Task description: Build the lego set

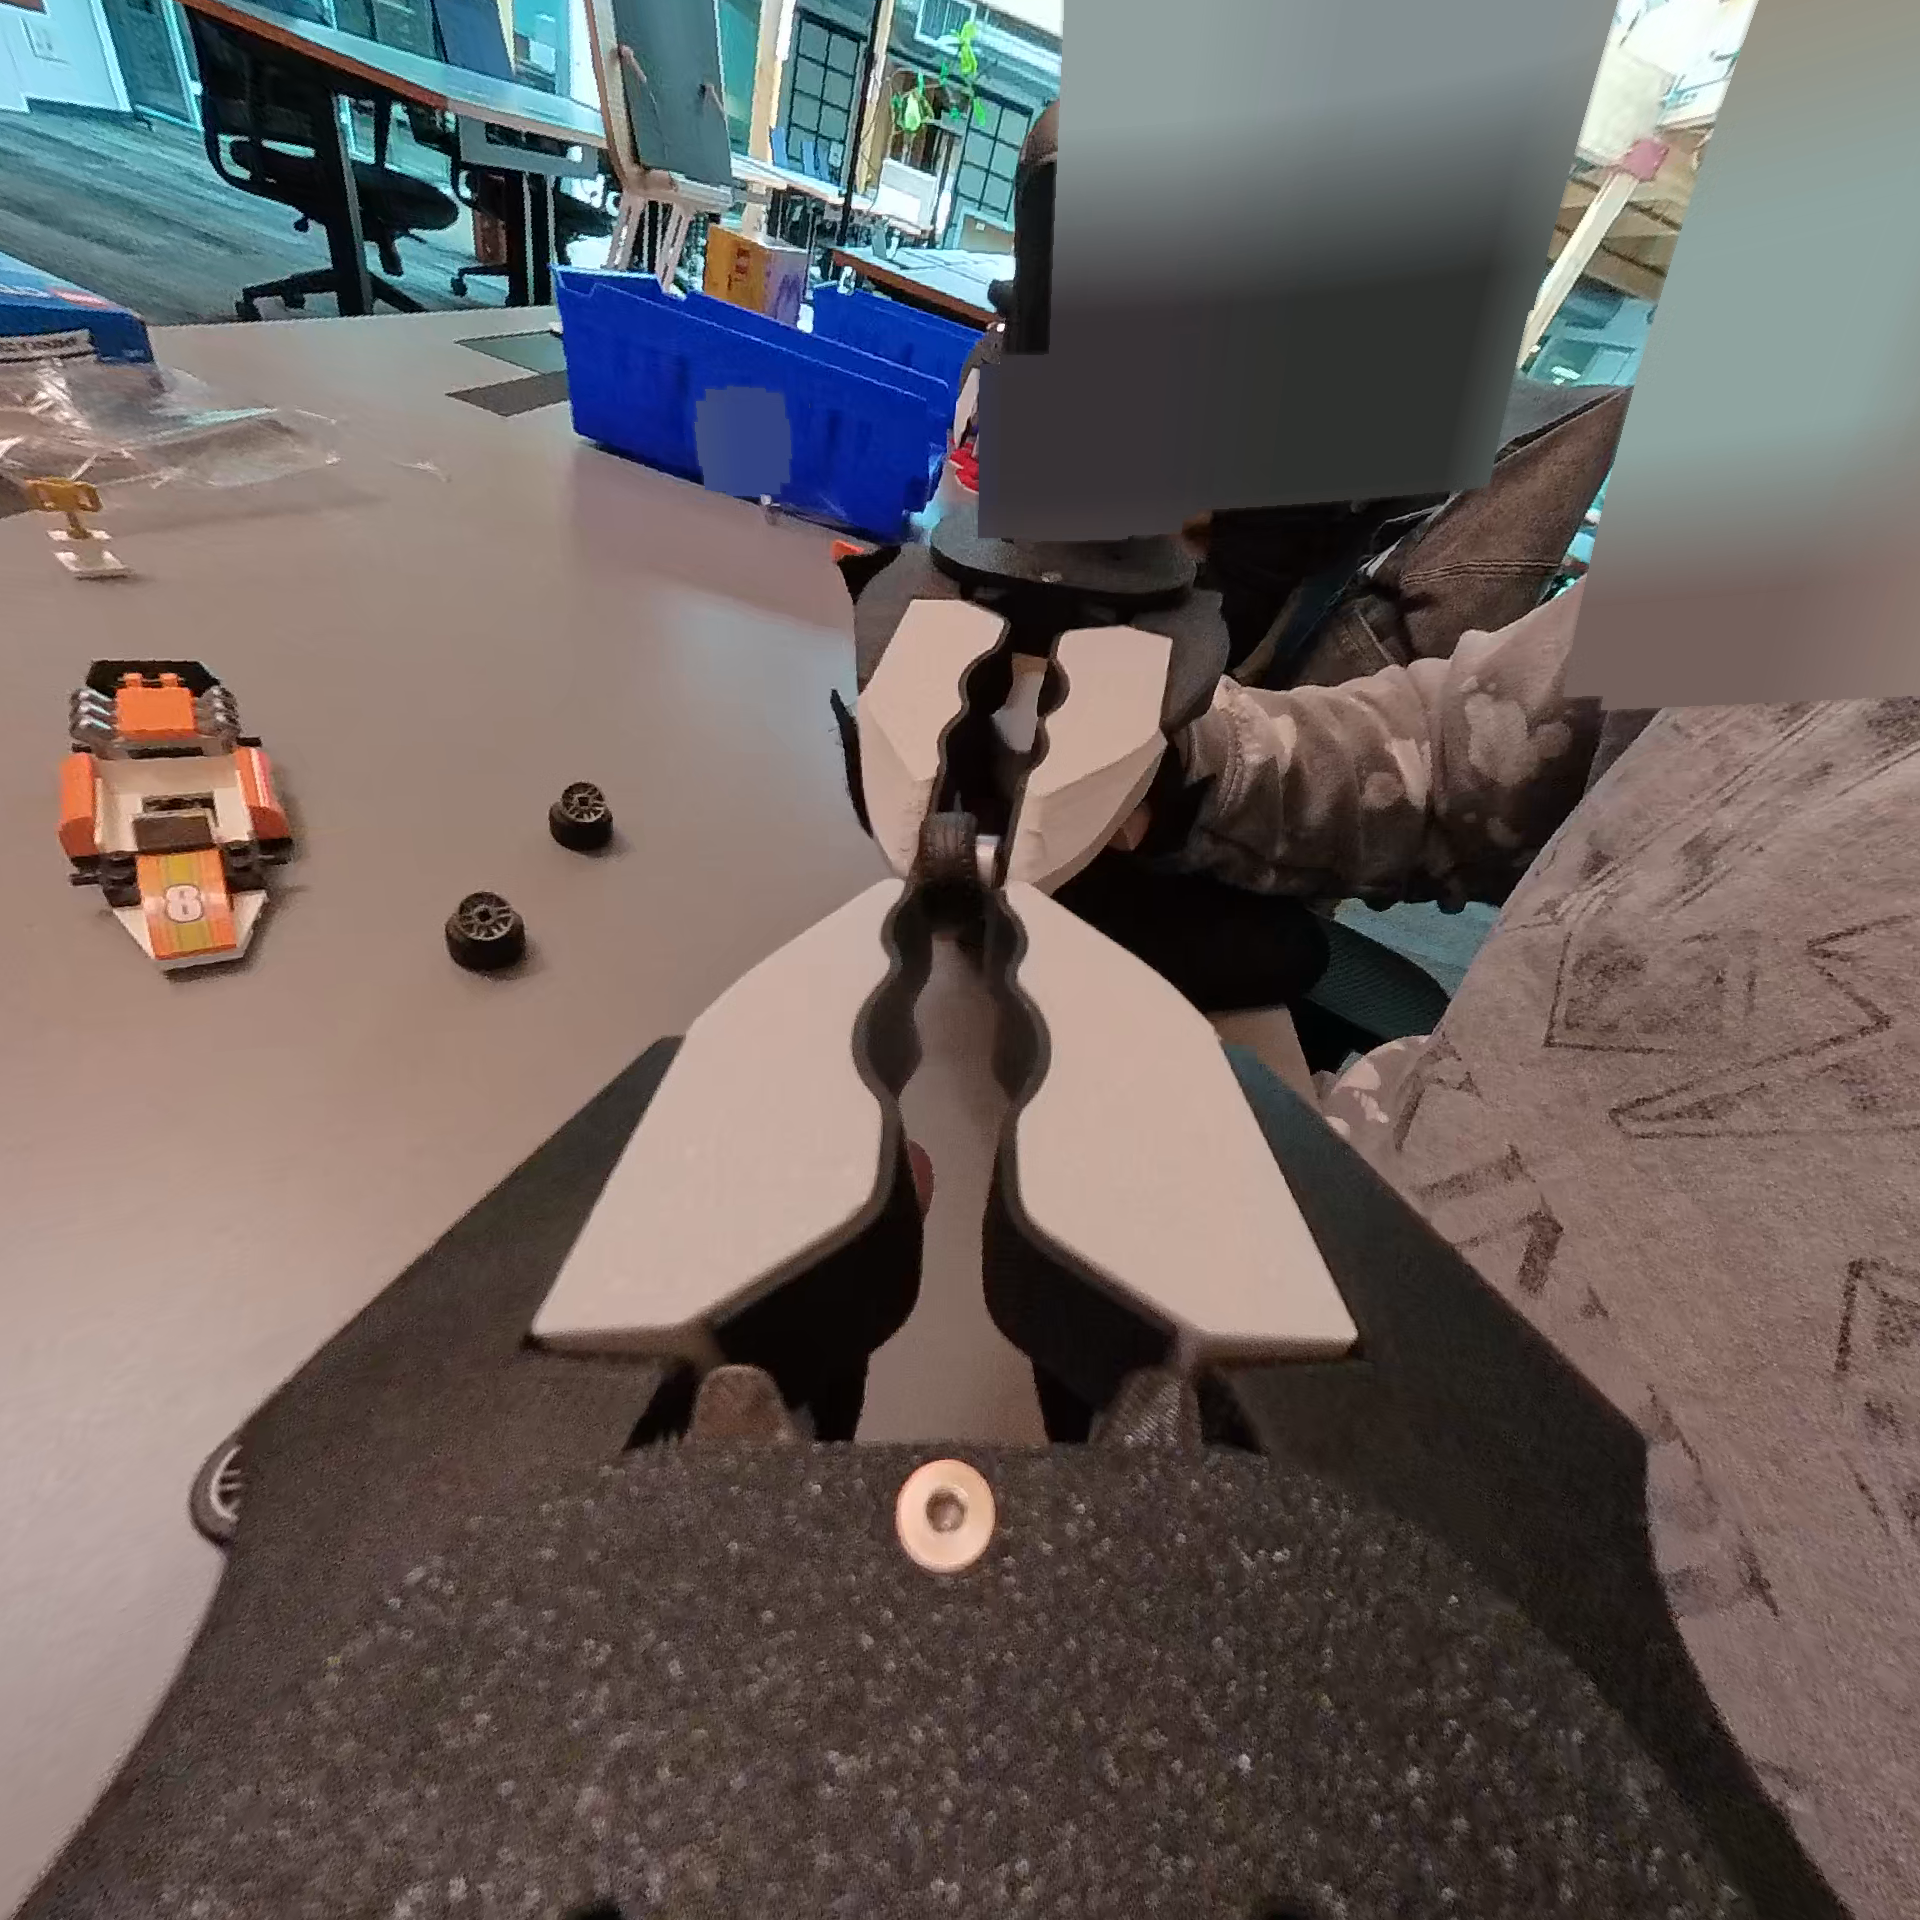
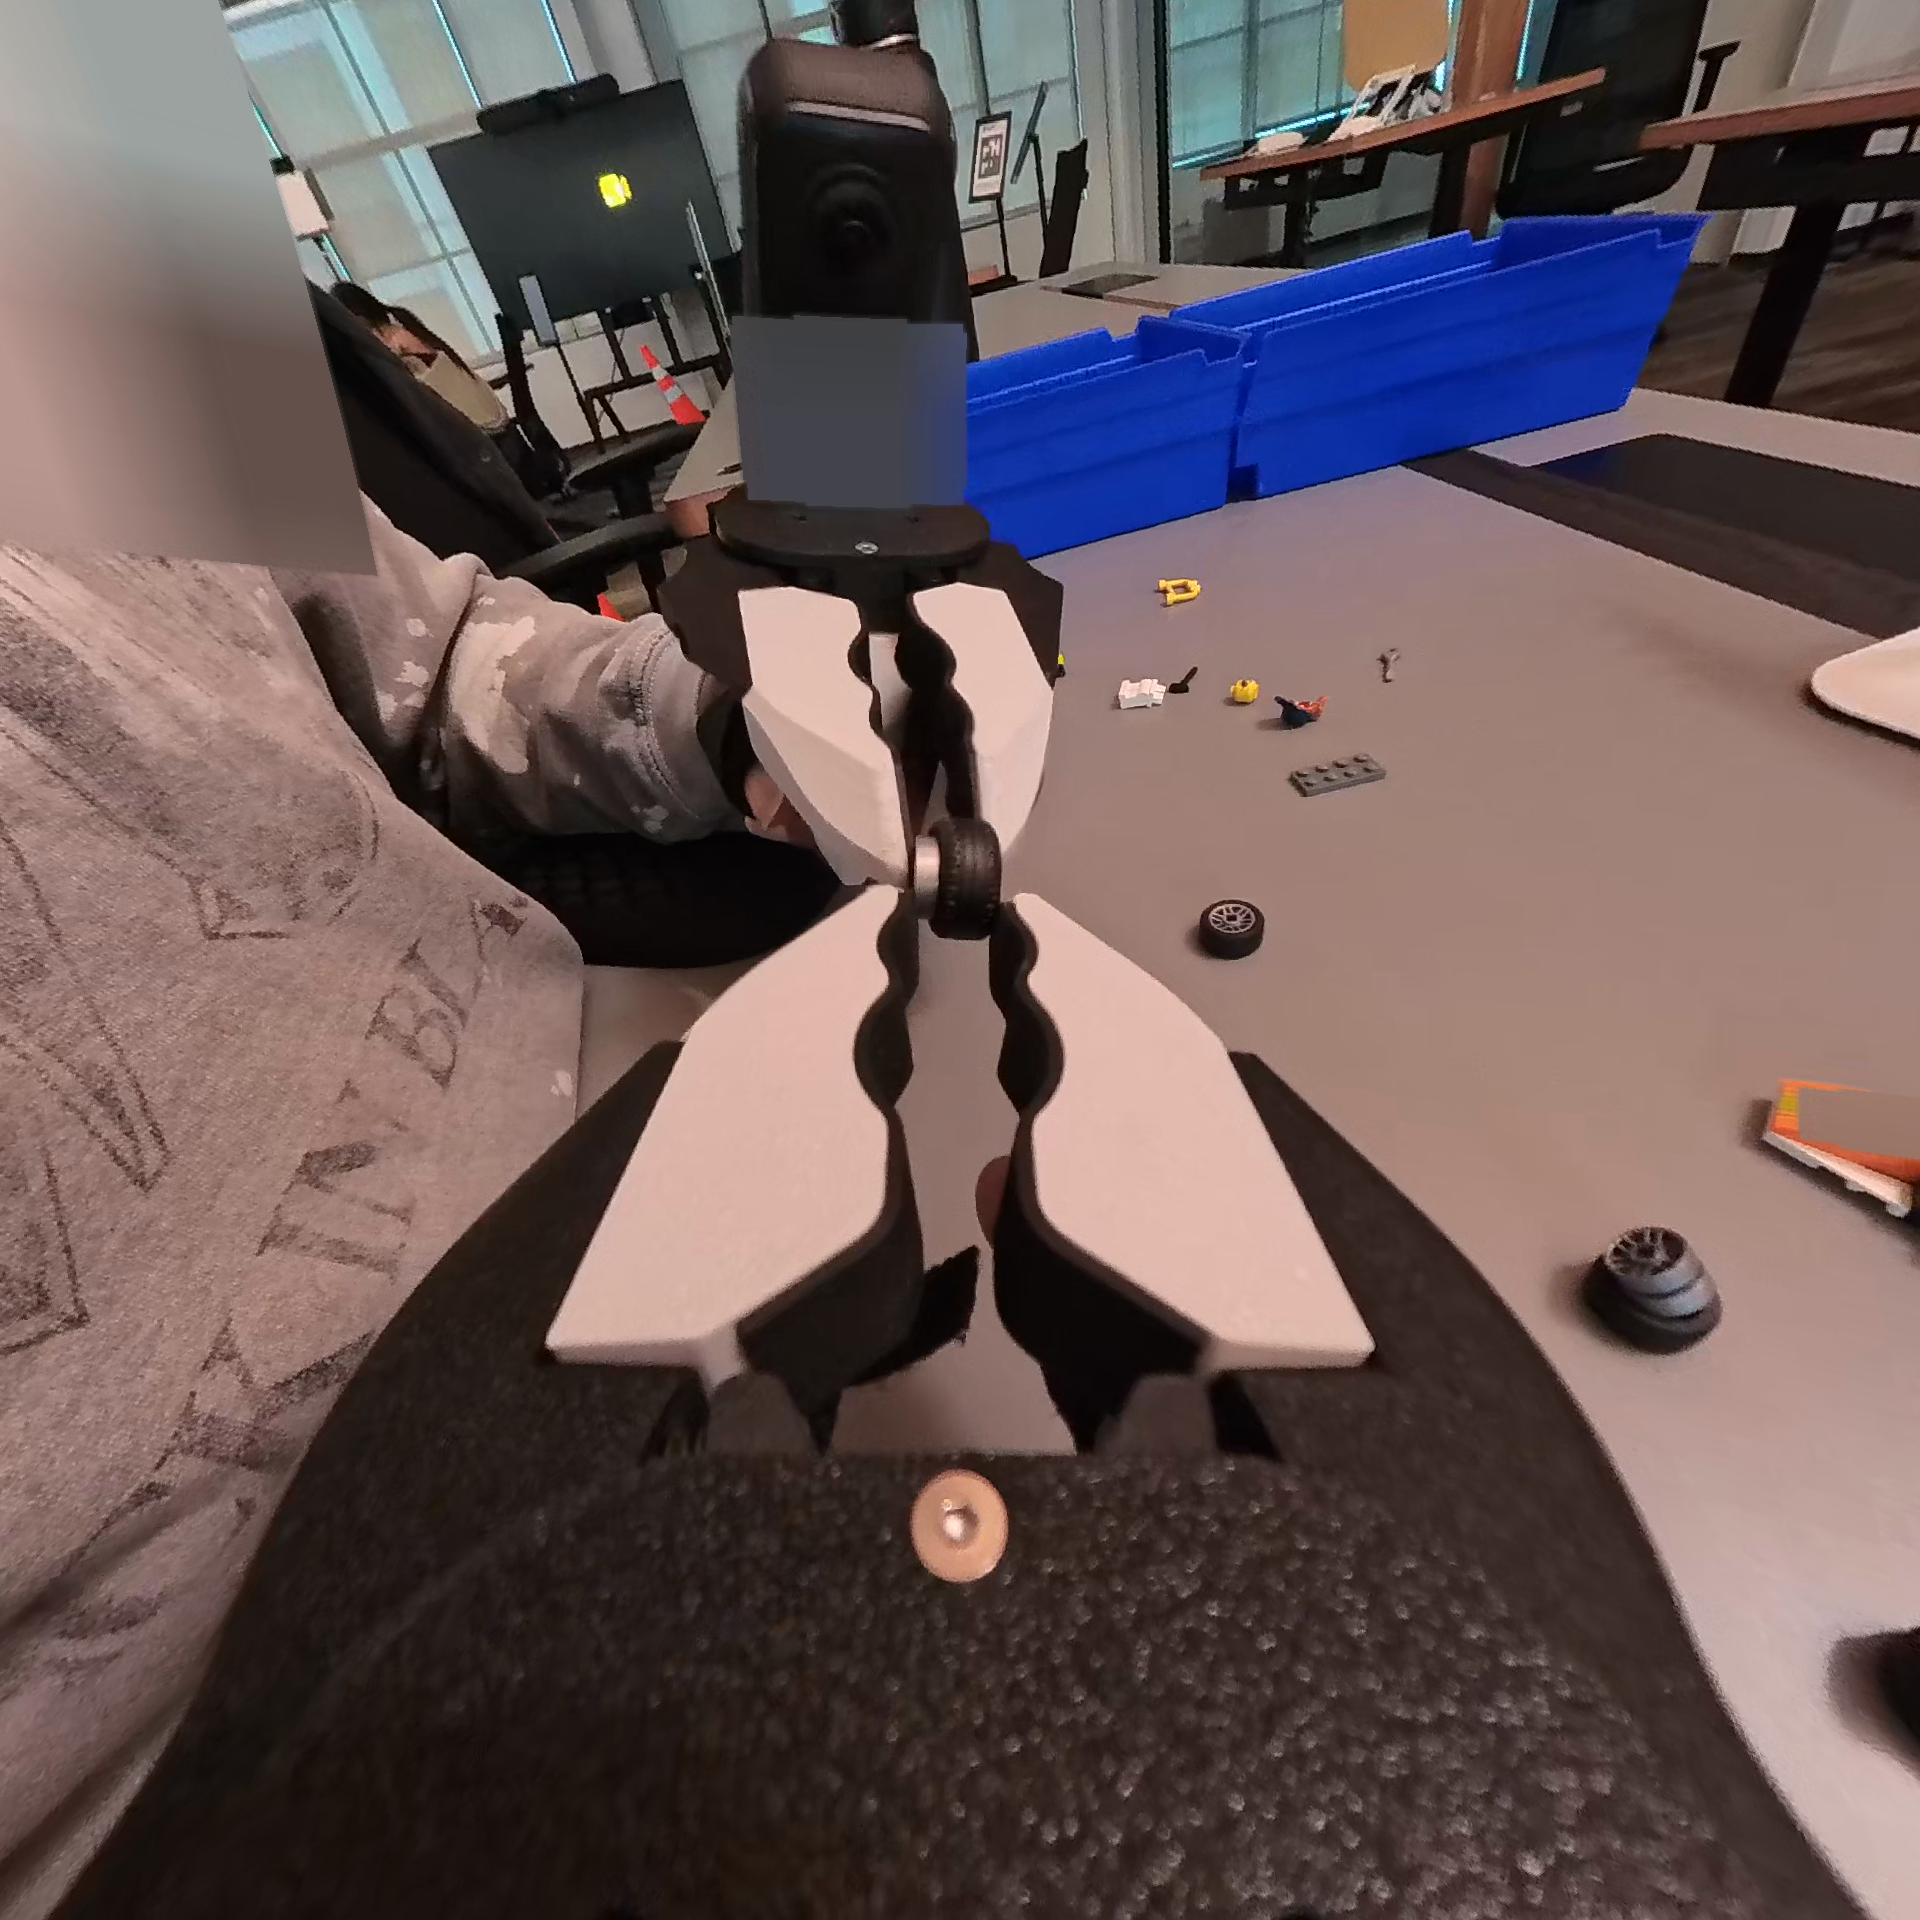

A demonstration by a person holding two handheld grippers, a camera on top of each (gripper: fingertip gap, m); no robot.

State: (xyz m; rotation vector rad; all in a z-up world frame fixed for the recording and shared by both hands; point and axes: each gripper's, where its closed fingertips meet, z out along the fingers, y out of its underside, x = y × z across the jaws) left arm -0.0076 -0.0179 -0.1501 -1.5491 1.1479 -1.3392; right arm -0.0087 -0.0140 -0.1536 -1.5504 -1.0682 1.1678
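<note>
A small wheel, a black tyre (image 2: 966, 881) with a grey rim (image 2: 923, 868), is held in the air over the table's near edge between both grippers, which meet tip to tip. My right gripper (image 2: 954, 916) is shut on it from below in the right wrist view, and my left gripper (image 2: 940, 831) meets it from above. In the left wrist view my left gripper (image 1: 951, 902) pinches the tyre (image 1: 951, 850) and the right gripper (image 1: 961, 826) faces it. An orange and white car body (image 1: 171, 821) lies on the grey table (image 1: 468, 644), without wheels.
Two loose wheels (image 1: 580, 816) (image 1: 484, 930) lie near the car. Another wheel (image 2: 1231, 928), a stack of rims and tyres (image 2: 1652, 1288), a dark grey plate (image 2: 1338, 774) and small parts (image 2: 1243, 690) lie to the right. Blue bins (image 2: 1351, 395) stand at the back. A person's grey sleeve (image 2: 540, 707) is close. From either gripper's tips it is about 25 centimetres to the dark grey plate (image 2: 1338, 774).
</note>
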